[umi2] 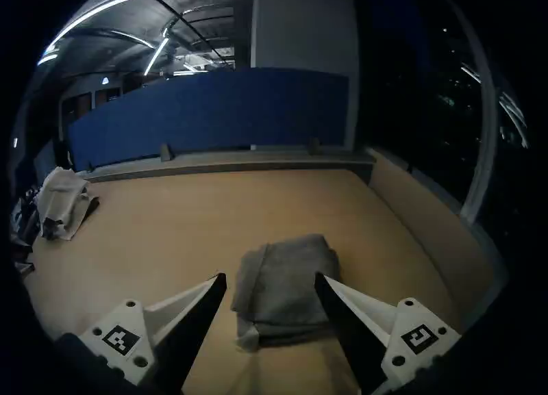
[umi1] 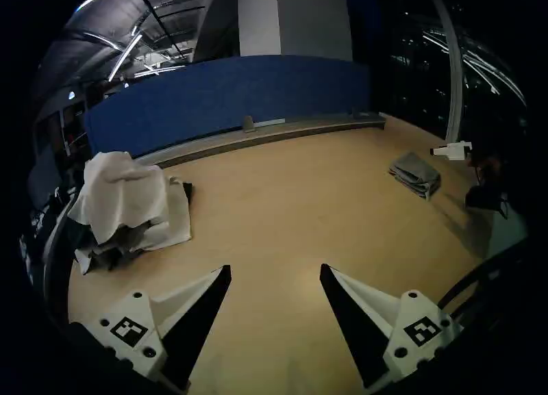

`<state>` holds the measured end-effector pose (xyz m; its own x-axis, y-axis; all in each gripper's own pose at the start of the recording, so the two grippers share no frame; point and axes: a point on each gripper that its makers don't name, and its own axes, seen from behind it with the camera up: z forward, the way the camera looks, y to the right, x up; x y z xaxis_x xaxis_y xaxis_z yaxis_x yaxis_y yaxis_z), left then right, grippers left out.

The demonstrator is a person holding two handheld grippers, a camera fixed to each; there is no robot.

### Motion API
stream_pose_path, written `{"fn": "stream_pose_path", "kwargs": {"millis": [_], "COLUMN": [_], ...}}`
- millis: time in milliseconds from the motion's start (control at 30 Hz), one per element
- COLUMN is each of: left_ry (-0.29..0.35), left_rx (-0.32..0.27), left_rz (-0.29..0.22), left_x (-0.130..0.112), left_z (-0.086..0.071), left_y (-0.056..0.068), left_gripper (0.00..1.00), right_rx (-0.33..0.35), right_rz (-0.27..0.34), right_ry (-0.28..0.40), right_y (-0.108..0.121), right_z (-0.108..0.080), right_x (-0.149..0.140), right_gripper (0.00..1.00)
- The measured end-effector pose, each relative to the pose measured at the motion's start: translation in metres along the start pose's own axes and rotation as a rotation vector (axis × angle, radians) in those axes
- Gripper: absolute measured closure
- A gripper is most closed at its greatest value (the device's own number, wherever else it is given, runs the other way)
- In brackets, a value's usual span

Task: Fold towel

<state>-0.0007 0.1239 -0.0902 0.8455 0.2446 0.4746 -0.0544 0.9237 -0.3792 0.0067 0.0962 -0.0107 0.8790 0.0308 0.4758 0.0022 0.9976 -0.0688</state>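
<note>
A folded grey towel lies flat on the wooden table, just ahead of and partly between the fingers of my right gripper. That gripper is open and its fingers do not press on the towel. My left gripper hovers open over bare table with nothing between its fingers. To its left sits a heap of crumpled white towels, seen far off in the right gripper view as the white heap. In the left gripper view the grey towel lies far right, with the right gripper beside it.
A blue partition and a low ledge run along the table's far edge. A dark sleeve and hand hold the right gripper at the table's right side. Darker cloth lies under the white heap.
</note>
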Motion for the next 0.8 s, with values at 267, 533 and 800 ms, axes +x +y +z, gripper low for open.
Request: {"fn": "stream_pose_path", "kwargs": {"millis": [267,533,800], "left_ry": [0.085,0.182,0.291], "left_rx": [0.055,0.126,0.171], "left_rz": [-0.036,-0.117,-0.188], "left_x": [0.019,0.031,0.045], "left_z": [0.003,0.003,-0.001], "left_y": [-0.018,-0.046,-0.068], "left_gripper": [0.03,0.03,0.03], "right_rx": [0.042,0.041,0.045], "right_rz": [0.015,0.043,0.010], "right_ry": [0.124,0.240,0.366], "right_y": [-0.040,-0.069,-0.101], "right_z": [-0.015,-0.028,-0.047], "right_x": [0.031,0.049,0.069], "right_gripper": [0.00,0.00,0.00]}}
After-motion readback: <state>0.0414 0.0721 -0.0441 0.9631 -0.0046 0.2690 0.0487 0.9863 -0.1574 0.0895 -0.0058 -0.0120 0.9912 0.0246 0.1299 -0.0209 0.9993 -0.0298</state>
